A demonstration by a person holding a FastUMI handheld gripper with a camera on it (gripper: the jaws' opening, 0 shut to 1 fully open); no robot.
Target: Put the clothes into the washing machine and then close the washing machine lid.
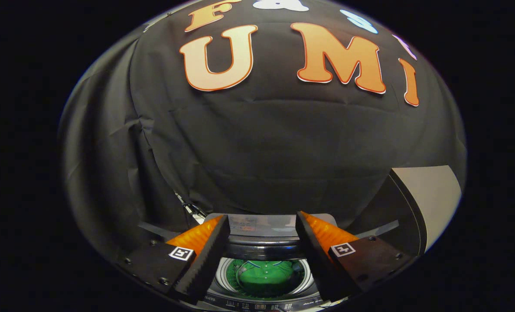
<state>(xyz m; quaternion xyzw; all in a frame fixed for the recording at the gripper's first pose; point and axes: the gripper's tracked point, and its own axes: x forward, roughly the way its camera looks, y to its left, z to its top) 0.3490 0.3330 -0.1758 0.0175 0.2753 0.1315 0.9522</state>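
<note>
My gripper (262,219) is open, its two fingers spread wide with nothing between them. Below and between the fingers I look down into the washing machine's round drum (223,277), where a green garment (266,274) lies inside. The machine's top panel (262,226) shows just beyond the fingertips. The raised lid (431,199) stands upright to the right of the right finger, its pale face turned toward me with a dark rim along its left edge.
The booth's black cloth wall (257,143) hangs close behind the machine. A control strip (262,306) runs along the machine's near edge, under the fingers.
</note>
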